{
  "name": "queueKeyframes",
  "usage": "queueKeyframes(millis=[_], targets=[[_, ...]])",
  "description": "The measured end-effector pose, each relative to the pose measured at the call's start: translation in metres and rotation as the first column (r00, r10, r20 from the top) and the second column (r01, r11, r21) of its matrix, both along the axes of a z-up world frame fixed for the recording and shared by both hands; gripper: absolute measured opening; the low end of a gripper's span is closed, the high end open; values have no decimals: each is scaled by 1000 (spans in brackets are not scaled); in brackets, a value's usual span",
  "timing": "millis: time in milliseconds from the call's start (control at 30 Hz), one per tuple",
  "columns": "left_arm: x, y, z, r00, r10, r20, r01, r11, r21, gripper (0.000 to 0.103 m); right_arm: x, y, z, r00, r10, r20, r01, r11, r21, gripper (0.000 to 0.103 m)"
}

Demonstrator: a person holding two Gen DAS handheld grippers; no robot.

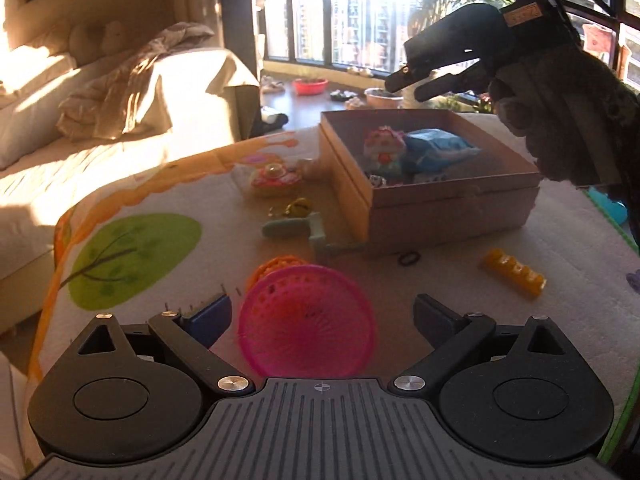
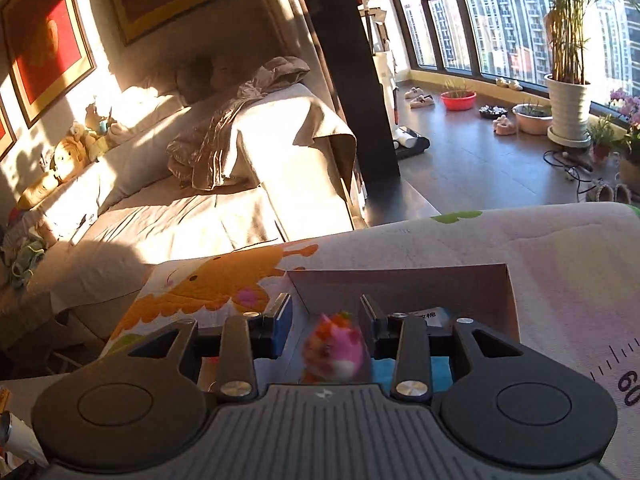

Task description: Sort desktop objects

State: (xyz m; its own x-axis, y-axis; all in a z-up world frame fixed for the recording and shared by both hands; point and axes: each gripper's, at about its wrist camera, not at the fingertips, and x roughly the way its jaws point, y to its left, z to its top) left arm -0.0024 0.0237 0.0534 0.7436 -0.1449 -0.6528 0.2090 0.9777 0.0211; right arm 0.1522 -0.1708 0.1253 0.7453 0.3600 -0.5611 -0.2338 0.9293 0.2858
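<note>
My left gripper [image 1: 322, 312] stands wide open low over the table. A pink round mesh basket [image 1: 308, 320] lies between its fingers, and neither pad presses on it. An orange basket [image 1: 276, 268] peeks out behind it. My right gripper [image 1: 408, 90], held in a gloved hand, hovers over the open cardboard box [image 1: 452, 196]. In the right wrist view that gripper [image 2: 325, 316] is open above the box [image 2: 400, 284]. A blurred pink toy [image 2: 336, 348] shows below the gap, clear of both pads. The left wrist view shows the pink toy [image 1: 384, 148] inside the box beside a blue packet [image 1: 436, 150].
On the printed table cover [image 1: 440, 292] lie a yellow block [image 1: 514, 274], a black hair tie [image 1: 409, 258], a pale green crank toy [image 1: 316, 232], a gold trinket [image 1: 292, 208] and a pink cake toy [image 1: 276, 178]. A draped sofa [image 1: 120, 100] stands left of the table.
</note>
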Motion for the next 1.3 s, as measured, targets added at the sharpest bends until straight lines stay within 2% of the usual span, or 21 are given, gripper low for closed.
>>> queueKeyframes(millis=[133,267,400,600,700,800,833,900,1033,1133,1300], targets=[[0,11,-8,999,36,-38,-36,999,-11,100,-22,-8,5,999,-25,31,26,999,-33,36],[-1,11,-13,998,22,-57,-24,999,-37,100,-70,-24,11,996,-2,90,12,995,-101,36],[0,0,-19,997,-15,-74,12,999,-41,101,-128,-35,6,990,30,135,-7,985,-170,47],[3,-25,-26,987,-126,-97,118,990,-82,101,-174,-41,-33,999,39,35,-30,974,-224,48],[0,-39,-29,977,-187,-101,179,980,-84,101,-181,-38,-52,998,53,-14,-55,975,-216,48],[-4,-45,-32,974,-201,-104,195,979,-61,101,-178,-36,-62,997,55,-45,-62,981,-185,47],[-4,-45,-32,975,-198,-105,193,980,-53,101,-176,-36,-65,997,60,-52,-69,982,-175,45],[-4,-43,-33,977,-184,-110,180,983,-44,101,-171,-32,-69,995,75,-66,-84,984,-155,32],[-4,-36,-30,981,-161,-111,157,987,-42,101,-167,-24,-72,995,80,-67,-89,986,-140,23],[-4,-35,-29,978,-170,-123,163,984,-67,101,-169,-26,-72,997,59,-59,-66,988,-140,22],[-1,-49,-31,963,-234,-137,219,969,-113,101,-173,-48,-72,998,-43,-55,33,986,-165,22]])
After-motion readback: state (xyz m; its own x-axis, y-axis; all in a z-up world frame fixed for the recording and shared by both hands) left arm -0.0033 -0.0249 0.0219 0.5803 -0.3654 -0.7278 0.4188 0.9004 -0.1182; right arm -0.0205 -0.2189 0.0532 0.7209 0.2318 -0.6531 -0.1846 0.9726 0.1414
